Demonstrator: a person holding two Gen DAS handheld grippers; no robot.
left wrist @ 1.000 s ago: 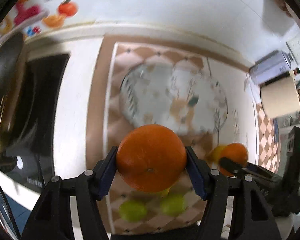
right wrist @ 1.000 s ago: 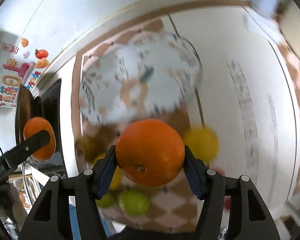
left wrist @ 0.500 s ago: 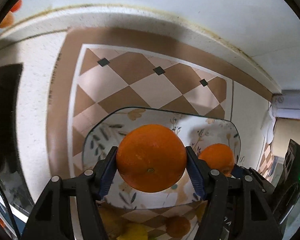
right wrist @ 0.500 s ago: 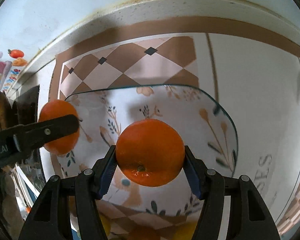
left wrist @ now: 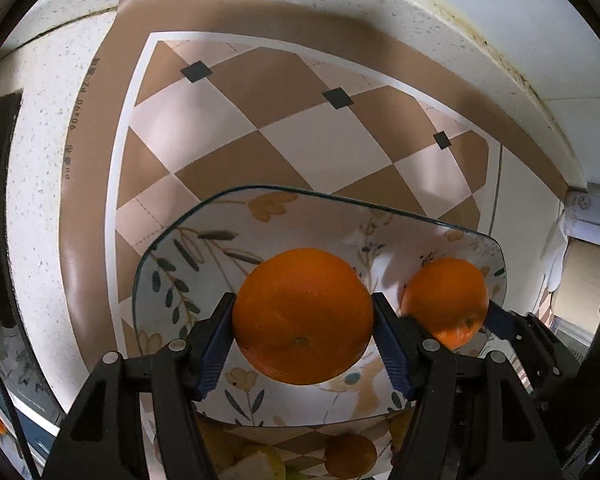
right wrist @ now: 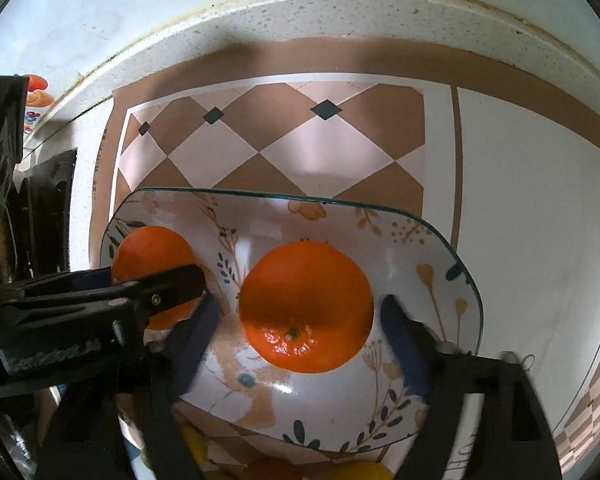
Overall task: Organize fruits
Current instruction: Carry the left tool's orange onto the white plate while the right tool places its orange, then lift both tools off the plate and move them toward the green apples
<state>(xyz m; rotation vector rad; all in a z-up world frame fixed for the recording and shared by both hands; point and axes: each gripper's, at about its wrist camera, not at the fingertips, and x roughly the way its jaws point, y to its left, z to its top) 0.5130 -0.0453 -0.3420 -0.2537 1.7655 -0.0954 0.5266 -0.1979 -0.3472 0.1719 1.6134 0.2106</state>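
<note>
A floral glass plate (left wrist: 172, 256) (right wrist: 440, 256) lies on the checkered mat. My left gripper (left wrist: 304, 332) is shut on a large orange (left wrist: 304, 316), held low over the plate's left part. In the right wrist view the same gripper (right wrist: 152, 300) and its orange (right wrist: 152, 248) show at the left. My right gripper (right wrist: 300, 320) has its jaws opening. A second orange (right wrist: 306, 306) (left wrist: 446, 300) sits on the plate between them, with a gap at each pad.
The brown-and-white checkered mat (left wrist: 300, 120) covers a speckled white counter that ends at the back wall. More fruit lies nearer than the plate: a small orange (left wrist: 350, 456) and yellow-green pieces (left wrist: 260, 464). A black stove (right wrist: 52, 200) is at the left.
Both grippers came down over the plate with their oranges. The right gripper's jaws have spread off its orange, which now rests on the plate. The left grip is unchanged.
</note>
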